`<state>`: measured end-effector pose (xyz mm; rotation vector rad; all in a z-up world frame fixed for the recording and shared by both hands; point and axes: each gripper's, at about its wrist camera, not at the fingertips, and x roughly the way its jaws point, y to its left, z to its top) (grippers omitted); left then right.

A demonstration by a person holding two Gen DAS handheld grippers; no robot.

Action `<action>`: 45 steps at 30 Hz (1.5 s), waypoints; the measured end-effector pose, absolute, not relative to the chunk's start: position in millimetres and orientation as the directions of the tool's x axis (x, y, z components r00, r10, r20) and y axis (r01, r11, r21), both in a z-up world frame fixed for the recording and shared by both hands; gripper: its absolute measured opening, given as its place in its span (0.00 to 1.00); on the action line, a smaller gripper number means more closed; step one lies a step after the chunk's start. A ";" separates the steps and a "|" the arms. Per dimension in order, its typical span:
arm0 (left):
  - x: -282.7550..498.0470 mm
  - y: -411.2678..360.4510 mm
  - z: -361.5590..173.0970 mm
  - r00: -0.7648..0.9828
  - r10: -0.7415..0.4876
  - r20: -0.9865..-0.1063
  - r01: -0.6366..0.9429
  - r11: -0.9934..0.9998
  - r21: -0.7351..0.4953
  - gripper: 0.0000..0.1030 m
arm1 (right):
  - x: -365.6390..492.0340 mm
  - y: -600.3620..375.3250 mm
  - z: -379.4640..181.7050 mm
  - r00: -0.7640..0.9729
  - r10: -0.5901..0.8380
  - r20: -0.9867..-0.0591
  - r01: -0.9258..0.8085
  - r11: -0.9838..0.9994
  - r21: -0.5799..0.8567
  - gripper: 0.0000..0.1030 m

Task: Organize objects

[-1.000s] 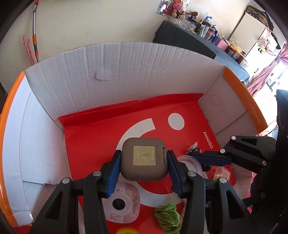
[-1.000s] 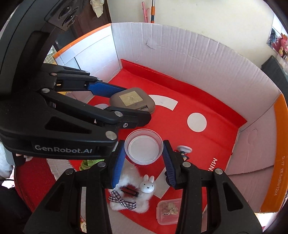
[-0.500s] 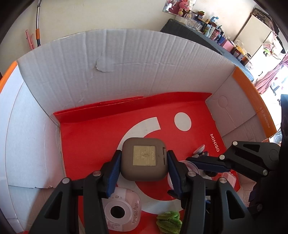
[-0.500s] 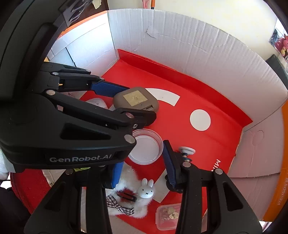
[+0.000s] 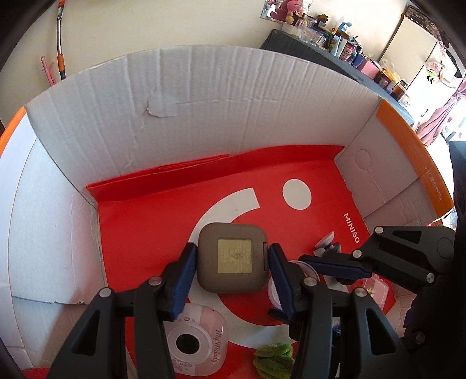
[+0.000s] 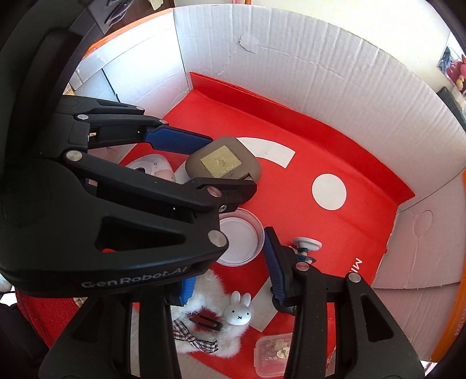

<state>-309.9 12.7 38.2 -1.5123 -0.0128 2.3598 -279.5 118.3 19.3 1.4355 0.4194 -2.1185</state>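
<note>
Left claw [image 5: 231,263] pinches a rounded-square matte brown case [image 5: 232,261]; right claw [image 6: 227,262], spread, flanks a round translucent lid [image 6: 240,236].

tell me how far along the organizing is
Done: nothing looks sorted yet; the pink camera, green clip, bunny and small clear box lie scattered on the red liner. In hand: left tongs grip the brown case; right tongs straddle the round lid.

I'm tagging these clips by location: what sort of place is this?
Probably a lived-in home: a cluttered table with bottles, plush toys above it, a mop handle against the wall.
</note>
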 end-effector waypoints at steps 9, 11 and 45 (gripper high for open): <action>-310.6 13.4 36.5 -0.378 0.285 -0.881 -0.277 -0.943 -0.186 0.50 | -277.2 129.7 18.3 -0.282 -0.262 -0.923 0.591 -0.805 0.048 0.39; -311.3 13.9 36.8 -0.377 0.285 -0.881 -0.276 -0.943 -0.186 0.50 | -276.2 132.4 18.1 -0.282 -0.260 -0.923 0.592 -0.805 0.046 0.39; -310.2 13.9 39.6 -0.378 0.294 -0.878 -0.266 -0.943 -0.201 0.50 | -275.6 160.4 18.3 -0.290 -0.267 -0.919 0.578 -0.814 0.054 0.44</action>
